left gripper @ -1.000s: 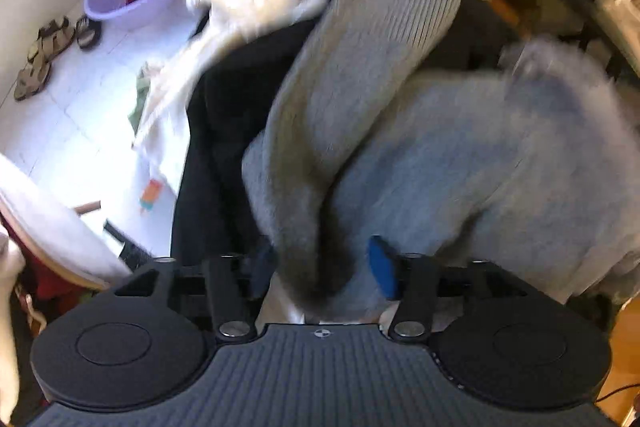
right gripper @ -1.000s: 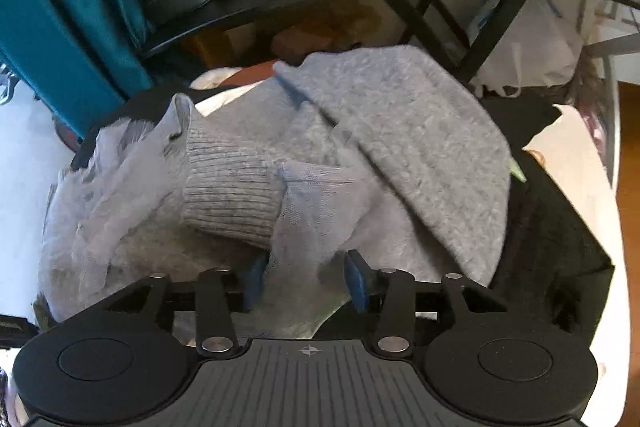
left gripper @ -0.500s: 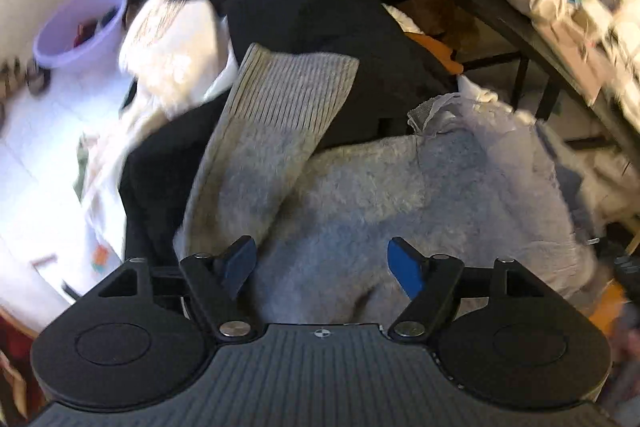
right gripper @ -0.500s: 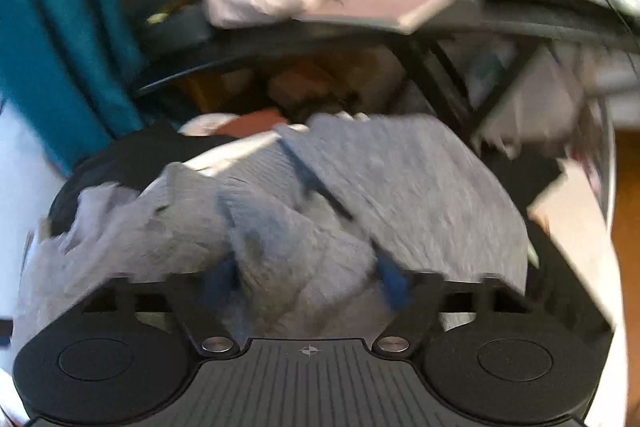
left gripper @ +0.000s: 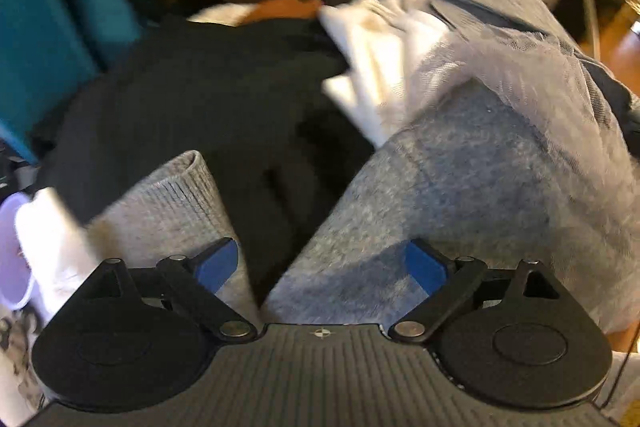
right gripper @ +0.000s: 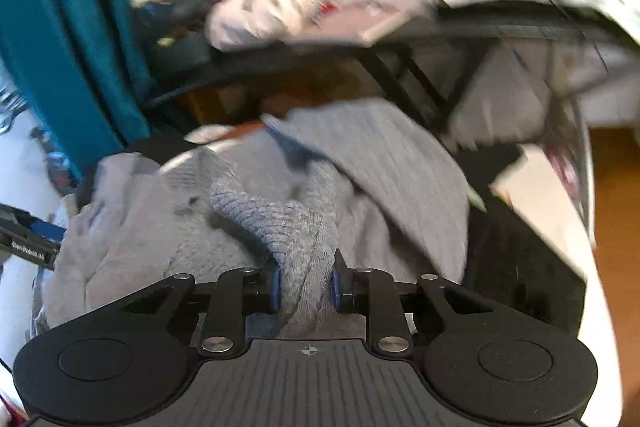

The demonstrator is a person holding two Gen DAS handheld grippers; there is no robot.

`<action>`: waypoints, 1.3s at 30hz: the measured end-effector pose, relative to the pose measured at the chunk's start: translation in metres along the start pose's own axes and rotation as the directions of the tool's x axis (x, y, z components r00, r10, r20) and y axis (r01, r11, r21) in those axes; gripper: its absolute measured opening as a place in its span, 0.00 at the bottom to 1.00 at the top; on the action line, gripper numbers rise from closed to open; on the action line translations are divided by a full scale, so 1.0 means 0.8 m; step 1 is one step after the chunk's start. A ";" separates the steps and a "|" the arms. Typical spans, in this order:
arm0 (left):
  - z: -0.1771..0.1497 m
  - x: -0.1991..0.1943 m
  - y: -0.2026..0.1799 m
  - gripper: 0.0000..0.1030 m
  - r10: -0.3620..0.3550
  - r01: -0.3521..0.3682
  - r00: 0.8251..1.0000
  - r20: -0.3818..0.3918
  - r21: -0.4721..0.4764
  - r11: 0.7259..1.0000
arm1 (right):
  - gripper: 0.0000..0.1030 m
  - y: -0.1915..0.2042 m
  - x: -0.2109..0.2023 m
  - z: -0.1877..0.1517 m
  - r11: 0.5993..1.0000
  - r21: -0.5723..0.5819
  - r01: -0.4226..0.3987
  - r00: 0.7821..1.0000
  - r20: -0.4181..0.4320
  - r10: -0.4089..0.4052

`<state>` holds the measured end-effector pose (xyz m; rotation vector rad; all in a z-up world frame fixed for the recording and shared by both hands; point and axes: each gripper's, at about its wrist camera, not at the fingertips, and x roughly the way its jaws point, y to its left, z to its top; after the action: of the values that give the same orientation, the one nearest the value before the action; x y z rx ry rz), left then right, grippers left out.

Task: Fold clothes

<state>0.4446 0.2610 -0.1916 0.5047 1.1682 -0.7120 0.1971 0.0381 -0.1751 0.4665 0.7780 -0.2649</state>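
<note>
Left wrist: left gripper [left gripper: 320, 265] spread wide, gripping nothing, poised over grey sweater [left gripper: 460, 195], likely seeking new hold. Sweater lies rumpled on black garment [left gripper: 192, 99]; teal curtain [left gripper: 44, 11] behind.

Right wrist: right gripper [right gripper: 305, 287] clamps bunched sweater fold [right gripper: 280, 223], probably to lift. Cluttered desk [right gripper: 460, 23] beyond.

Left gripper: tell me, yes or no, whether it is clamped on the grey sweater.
No: the left gripper stands wide open, its blue pads apart over the grey sweater.
</note>
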 end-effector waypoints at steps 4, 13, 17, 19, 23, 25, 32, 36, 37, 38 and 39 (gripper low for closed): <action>-0.006 -0.005 -0.005 0.54 -0.030 0.029 0.999 0.041 0.021 0.999 | 0.19 0.011 -0.007 -0.007 0.997 -0.021 0.073 0.996 0.051 -0.071; -0.058 -0.058 0.002 0.15 -0.131 0.133 0.991 0.037 -0.074 0.988 | 0.16 0.088 0.004 0.090 0.995 -0.078 0.057 0.966 0.256 -0.035; -0.075 -0.087 0.007 0.09 -0.080 0.099 0.989 0.124 -0.156 0.983 | 0.15 0.132 0.019 0.151 0.996 -0.091 -0.011 0.944 0.328 0.041; -0.075 -0.116 0.029 0.08 -0.035 0.091 0.976 0.214 -0.254 0.963 | 0.13 0.153 0.007 0.172 0.988 -0.139 -0.073 0.915 0.385 0.122; -0.071 -0.146 0.060 0.09 0.040 0.061 0.961 0.273 -0.349 0.935 | 0.12 0.160 -0.014 0.186 0.967 -0.239 -0.088 0.865 0.463 0.193; -0.068 -0.147 0.068 0.21 0.057 0.038 0.965 0.256 -0.349 0.936 | 0.11 0.142 -0.012 0.178 0.971 -0.232 -0.059 0.882 0.444 0.160; -0.059 -0.098 0.039 0.76 0.033 0.000 0.990 0.135 -0.240 0.971 | 0.10 0.039 0.009 0.053 0.979 -0.154 0.134 0.978 0.180 -0.105; -0.030 -0.061 0.007 0.85 0.052 -0.044 0.993 0.106 -0.071 0.996 | 0.10 -0.009 0.024 -0.010 0.983 -0.005 0.185 0.981 0.059 -0.184; -0.020 -0.054 0.000 0.85 0.051 -0.049 0.993 0.108 -0.025 0.998 | 0.10 -0.019 0.030 -0.019 0.980 0.044 0.192 0.980 0.040 -0.194; -0.011 -0.045 -0.005 0.85 0.032 -0.033 0.994 0.105 0.011 0.999 | 0.11 -0.027 0.036 -0.028 0.977 0.080 0.199 0.979 0.027 -0.202; 0.001 -0.037 -0.011 0.85 0.003 -0.007 0.995 0.099 0.047 0.999 | 0.11 -0.031 0.041 -0.034 0.973 0.106 0.203 0.978 0.019 -0.206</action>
<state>0.4323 0.2613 -0.1635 0.5062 1.0595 -0.7534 0.1931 0.0280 -0.2236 0.4791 0.7870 -0.5051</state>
